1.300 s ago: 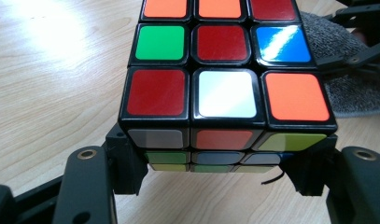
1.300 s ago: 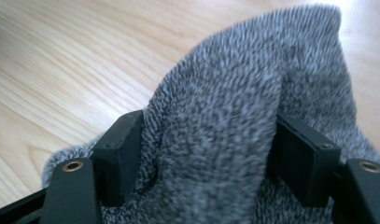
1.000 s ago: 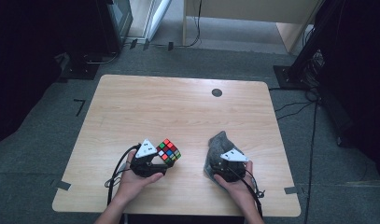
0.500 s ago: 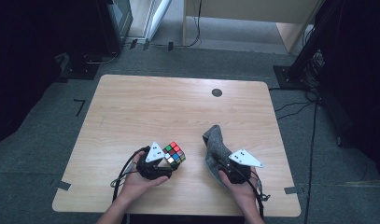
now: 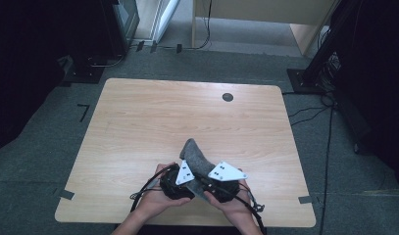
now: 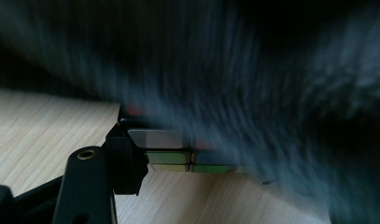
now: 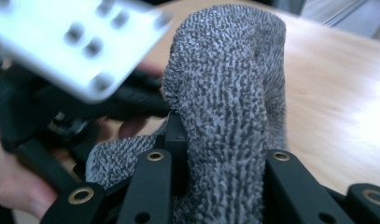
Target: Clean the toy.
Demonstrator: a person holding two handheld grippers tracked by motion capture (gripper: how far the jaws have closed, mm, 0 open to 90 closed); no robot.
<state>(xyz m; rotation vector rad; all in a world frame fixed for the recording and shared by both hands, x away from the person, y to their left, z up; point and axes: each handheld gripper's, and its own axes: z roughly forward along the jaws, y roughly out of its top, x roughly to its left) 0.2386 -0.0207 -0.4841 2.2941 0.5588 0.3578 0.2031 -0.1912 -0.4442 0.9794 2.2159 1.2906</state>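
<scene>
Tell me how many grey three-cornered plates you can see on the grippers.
2. One sits on the left gripper over the left hand; the other tops the right gripper, beside the grey cloth. Hands and cloth could hide other parts.

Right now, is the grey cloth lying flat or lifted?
Lifted: the grey cloth stands up between the right tool jaws, above the table.

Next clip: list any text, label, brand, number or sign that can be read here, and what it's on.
None readable. The multicoloured puzzle cube shows plain coloured stickers, the grey knitted cloth has no tag in sight, the grey three-cornered plate bears only holes, and the light wooden table is unmarked.
</scene>
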